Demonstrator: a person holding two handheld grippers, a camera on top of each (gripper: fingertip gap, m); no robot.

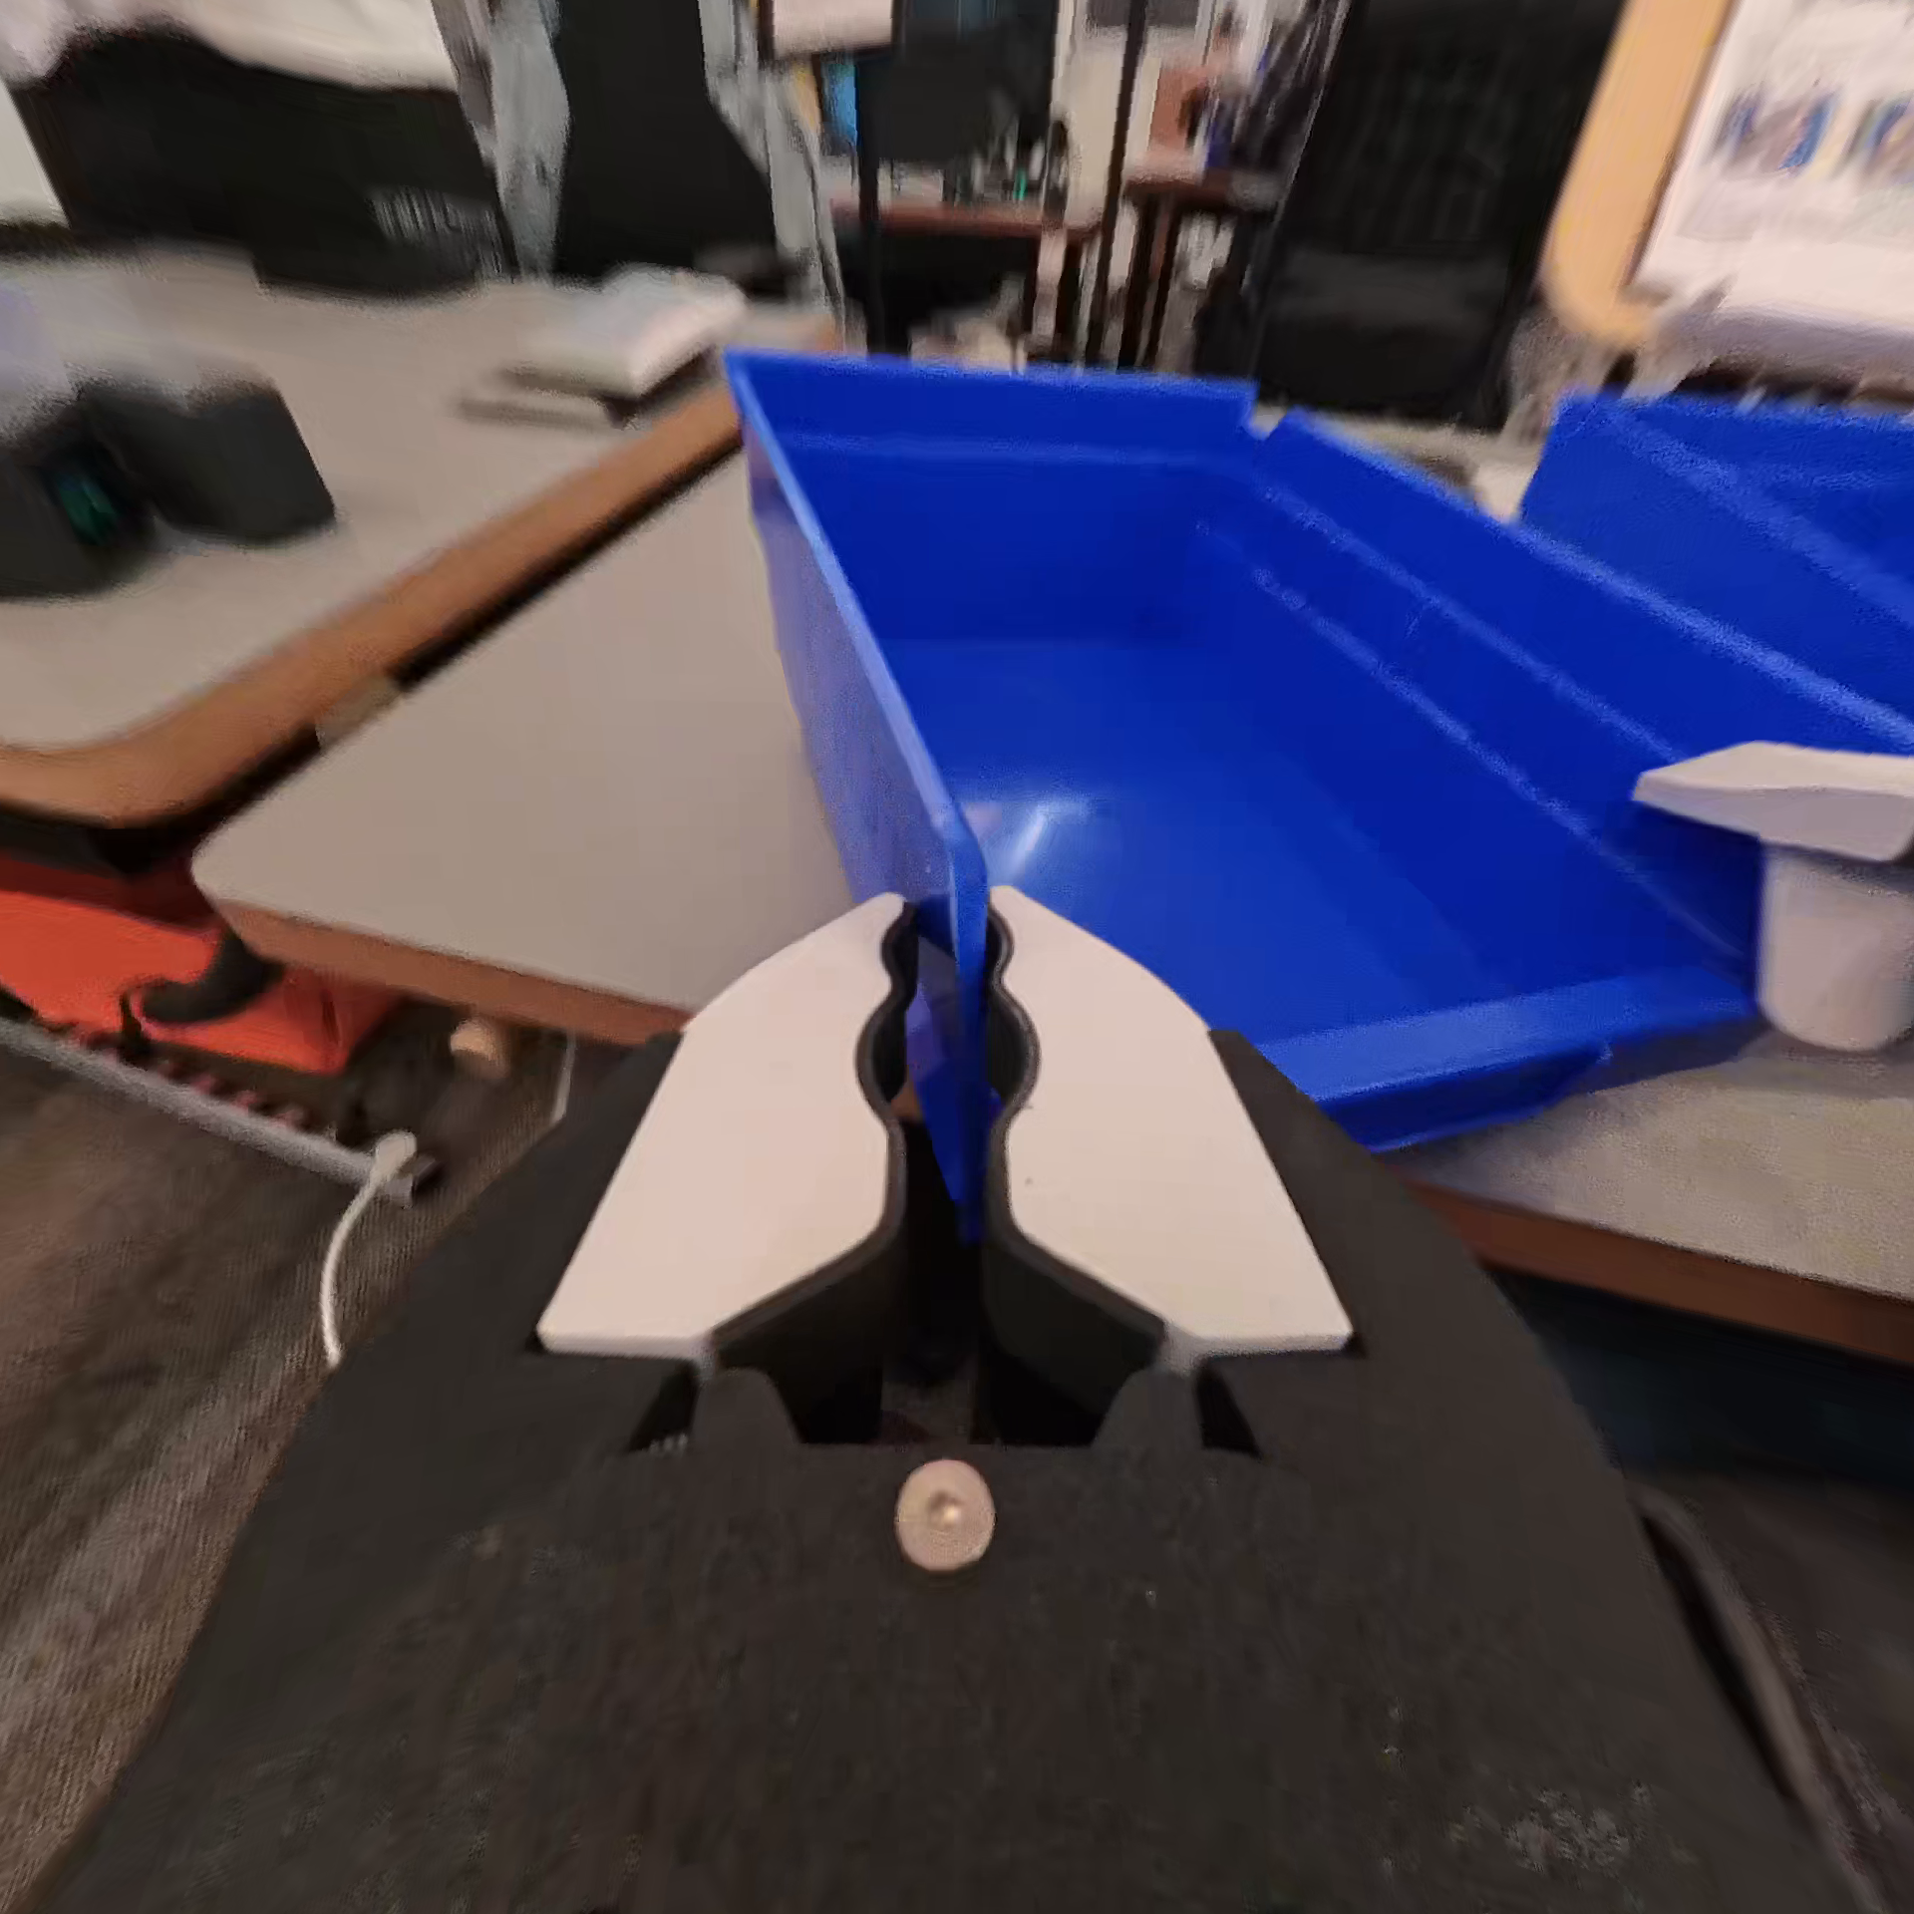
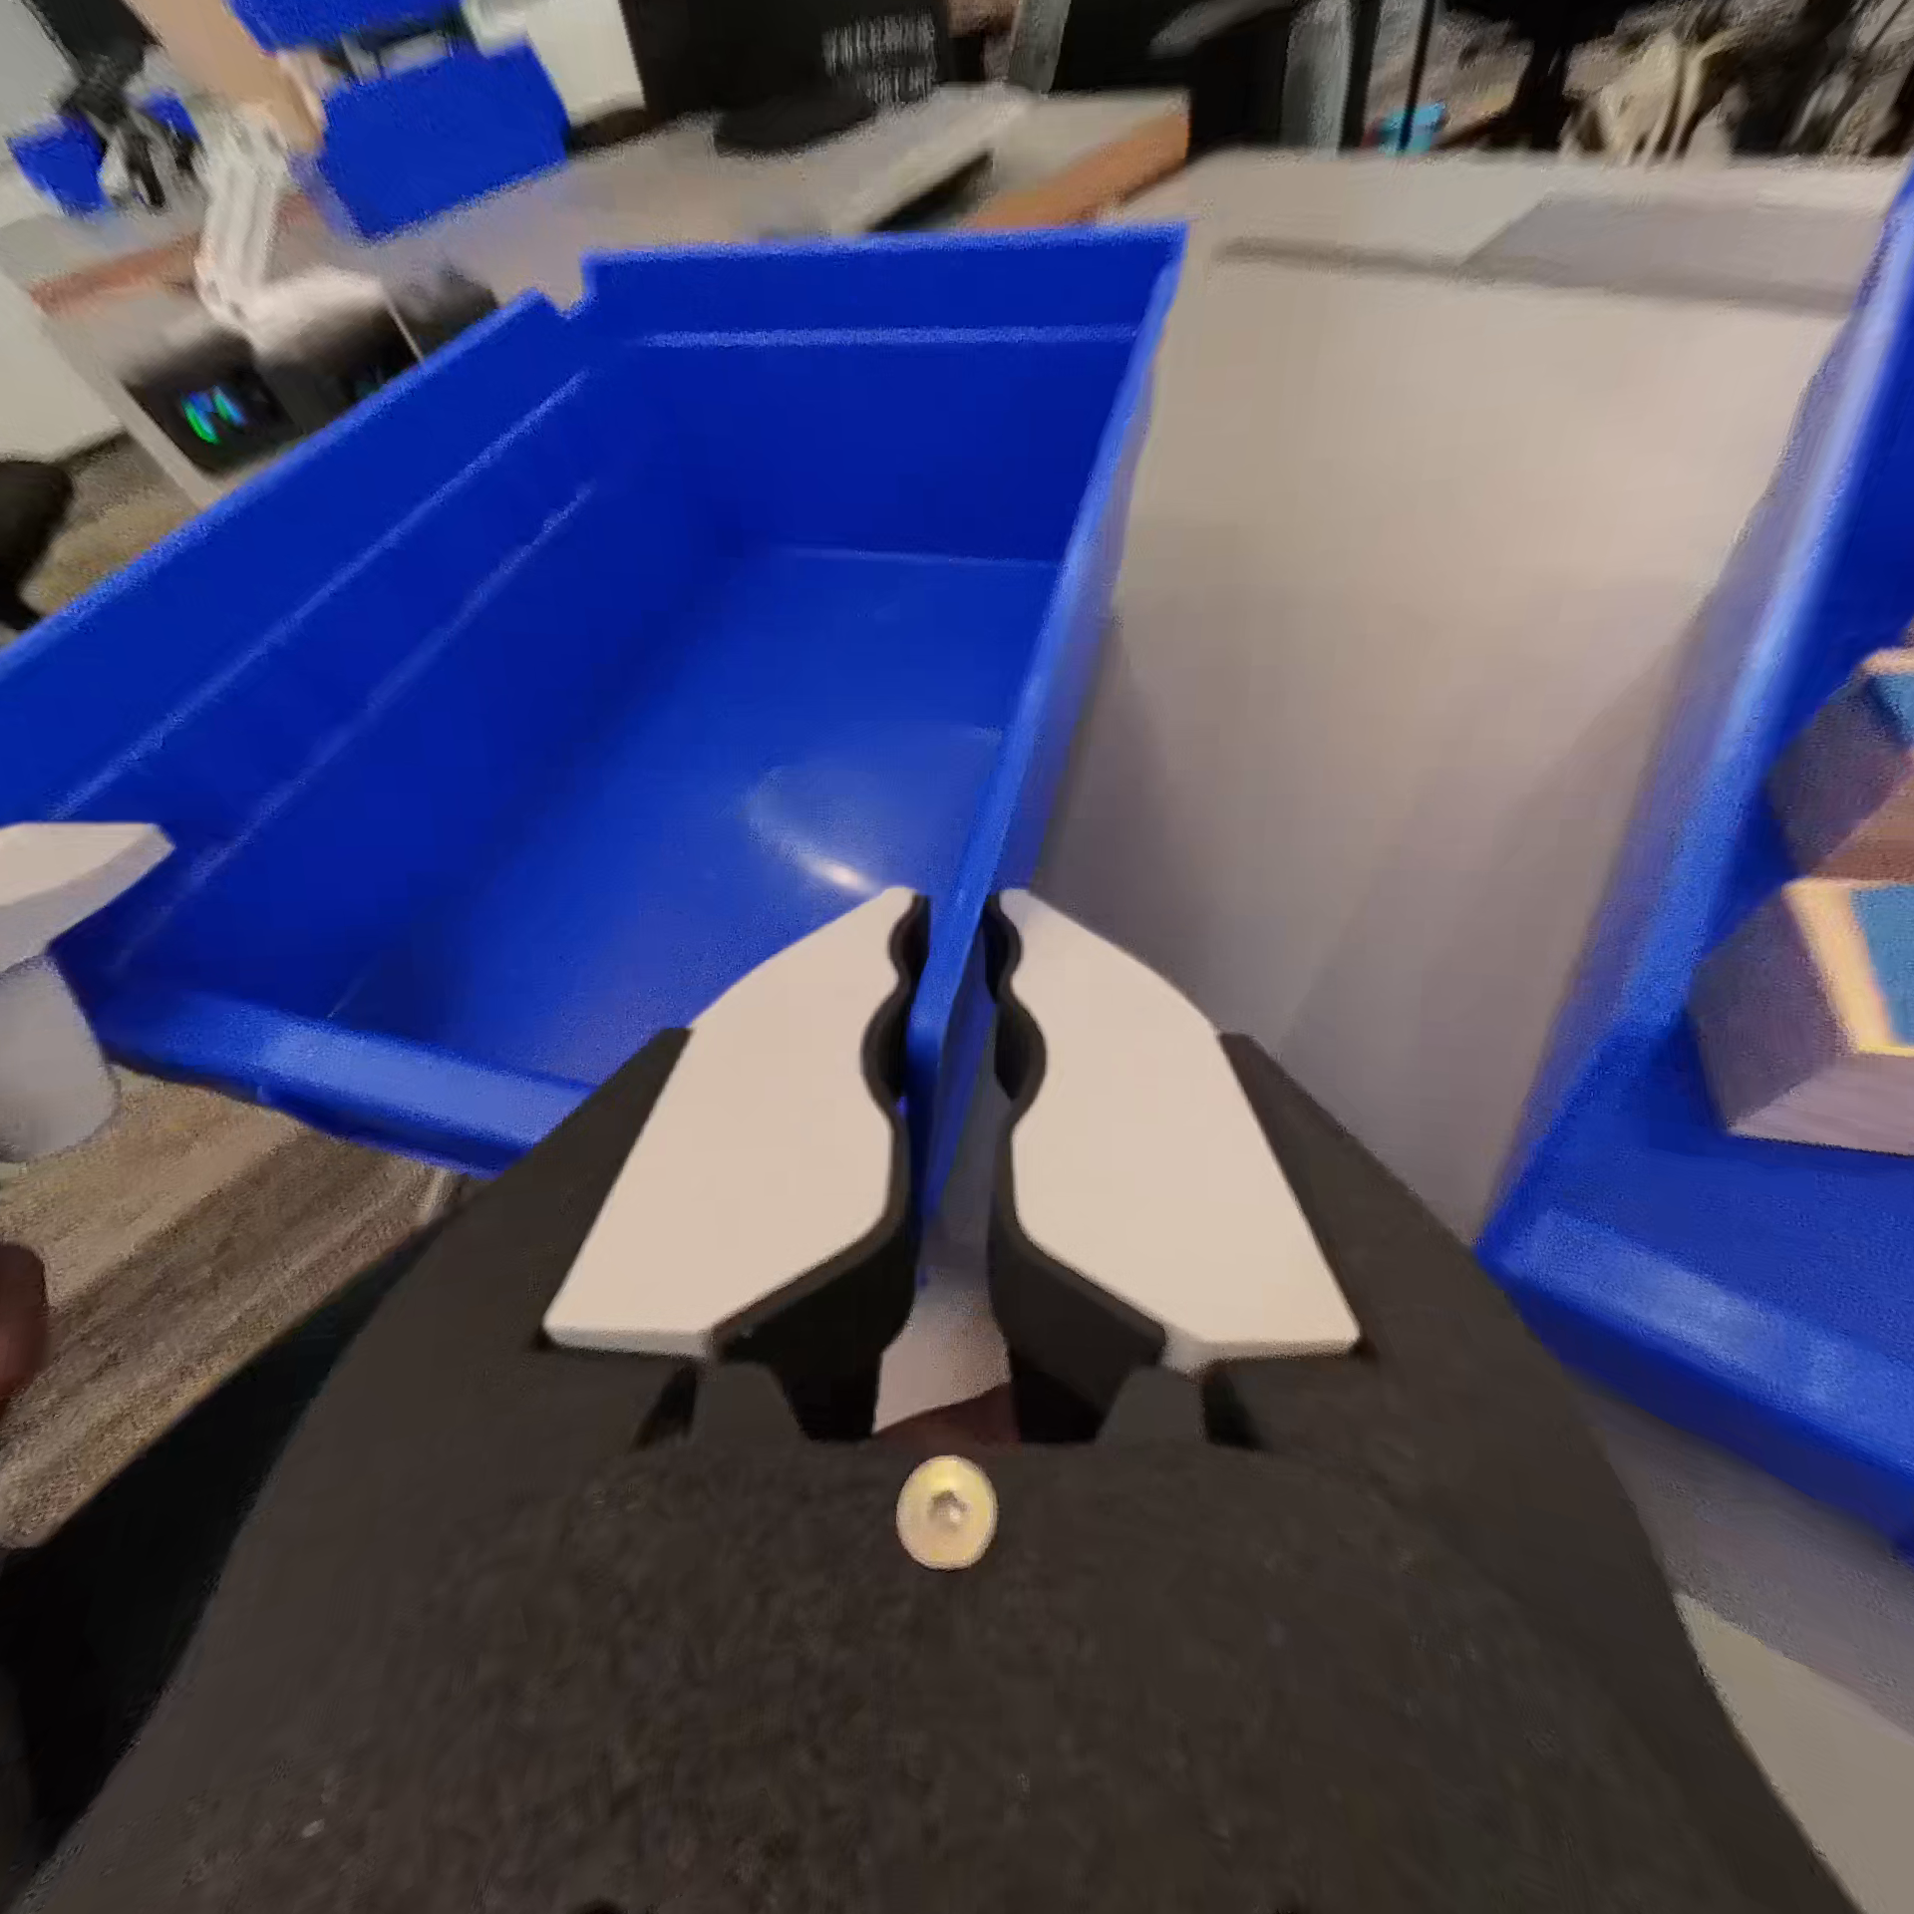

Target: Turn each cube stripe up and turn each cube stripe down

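Two grippers: the left gripper (image 1: pixel 948 922) and the right gripper (image 2: pixel 953 917) each pinch a side wall of the same blue bin (image 1: pixel 1295 787), at its near corners.
Bin: open-topped, nothing visible inside, its near end past the edge of the grey table (image 1: pixel 539 787).
Room: beyond the bin, a second grey table with a wood edge (image 1: pixel 342 621), dark equipment, blurred shelving; brown carpet (image 1: pixel 155 1295) below.
Left wrist view only: an orange item on the floor left of the bin, a white cable.
Right wrist view only: a second blue bin (image 2: pixel 1699 1295) right of the first, holding wooden cubes (image 2: pixel 1802 1046) with blue faces; stripe orientation cannot be told.
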